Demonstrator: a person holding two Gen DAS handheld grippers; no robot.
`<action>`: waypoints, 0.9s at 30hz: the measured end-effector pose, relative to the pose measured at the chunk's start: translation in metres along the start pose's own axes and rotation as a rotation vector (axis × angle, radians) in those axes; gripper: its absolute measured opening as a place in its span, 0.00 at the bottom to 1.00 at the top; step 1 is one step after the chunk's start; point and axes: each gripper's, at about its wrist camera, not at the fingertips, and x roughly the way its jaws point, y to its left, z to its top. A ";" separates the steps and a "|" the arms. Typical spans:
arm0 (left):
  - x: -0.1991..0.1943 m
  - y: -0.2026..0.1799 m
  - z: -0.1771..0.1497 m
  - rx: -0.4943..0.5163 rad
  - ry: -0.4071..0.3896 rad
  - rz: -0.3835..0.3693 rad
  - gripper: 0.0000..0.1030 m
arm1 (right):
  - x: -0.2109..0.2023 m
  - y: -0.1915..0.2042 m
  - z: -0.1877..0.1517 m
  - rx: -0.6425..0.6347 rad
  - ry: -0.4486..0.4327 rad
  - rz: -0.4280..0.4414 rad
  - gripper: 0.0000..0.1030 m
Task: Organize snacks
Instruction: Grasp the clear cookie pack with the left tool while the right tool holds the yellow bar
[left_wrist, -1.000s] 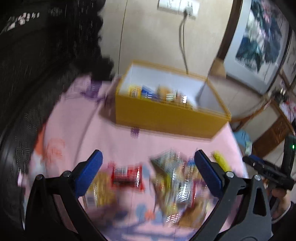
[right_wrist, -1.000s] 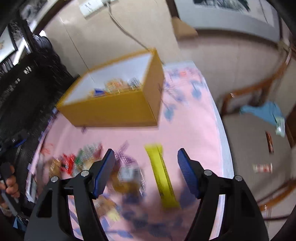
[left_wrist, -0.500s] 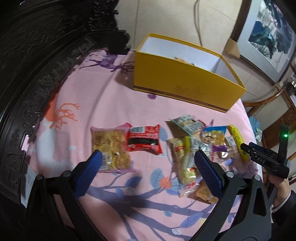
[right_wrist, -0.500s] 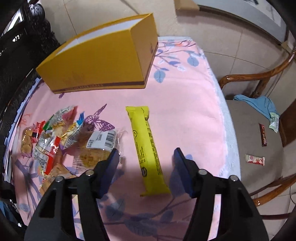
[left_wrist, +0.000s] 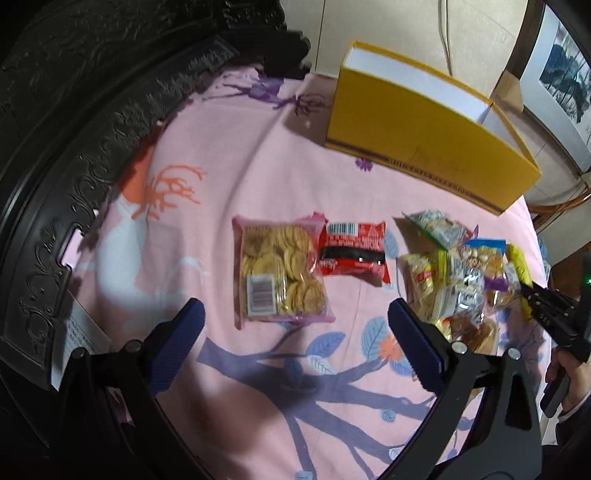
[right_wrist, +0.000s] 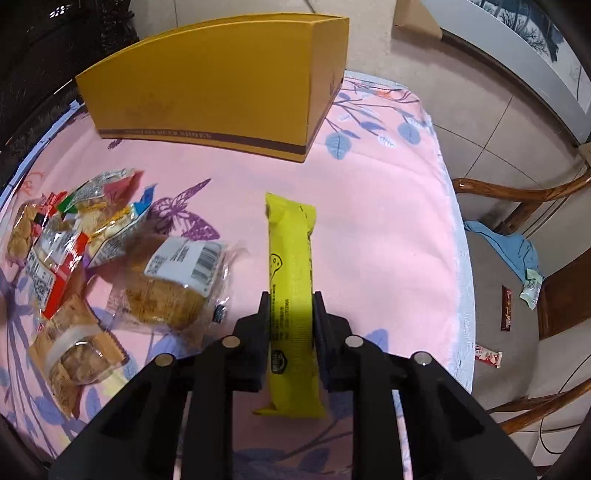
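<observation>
My right wrist view is showing what the left one barely catches: my right tongs (right_wrist: 290, 306) are clenching the yellow snack bar (right_wrist: 291, 258), both black pads pressing its sides about halfway along. From the left wrist view that same bar (left_wrist: 519, 271) is only peeking out as a yellow sliver behind the heap, with the right tongs (left_wrist: 535, 299) reaching it near the table's right edge. The left view alone is showing my left tongs (left_wrist: 295, 332) hanging released, blue pads spread wide and holding nothing, above the cracker packet (left_wrist: 279, 273).

The bar is lying flat on the pink cloth (right_wrist: 369, 206), its long axis running away from me toward the yellow box (right_wrist: 221, 85) at the far edge, crimped ends near and far. It is a slim, glossy foil wrapper with small dark print.

The cracker packet is clear film over round biscuits, with a barcode label. Just beside it, touching, a red wrapper (left_wrist: 354, 254) is lying crosswise. The heap of crinkly packets (right_wrist: 74, 258) is sitting left of the bar, and a clear-wrapped loaf of cake (right_wrist: 173, 288) is nearest it. The box is smooth cardboard, white inside.
</observation>
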 end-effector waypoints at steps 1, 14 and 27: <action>0.002 -0.001 -0.001 -0.001 0.005 -0.001 0.98 | -0.004 -0.002 -0.001 0.025 -0.010 0.012 0.20; 0.052 0.005 0.016 -0.024 0.011 0.033 0.88 | -0.087 0.014 0.015 0.220 -0.187 0.287 0.21; 0.077 -0.006 0.016 0.084 0.037 0.078 0.64 | -0.093 0.027 0.023 0.243 -0.187 0.364 0.21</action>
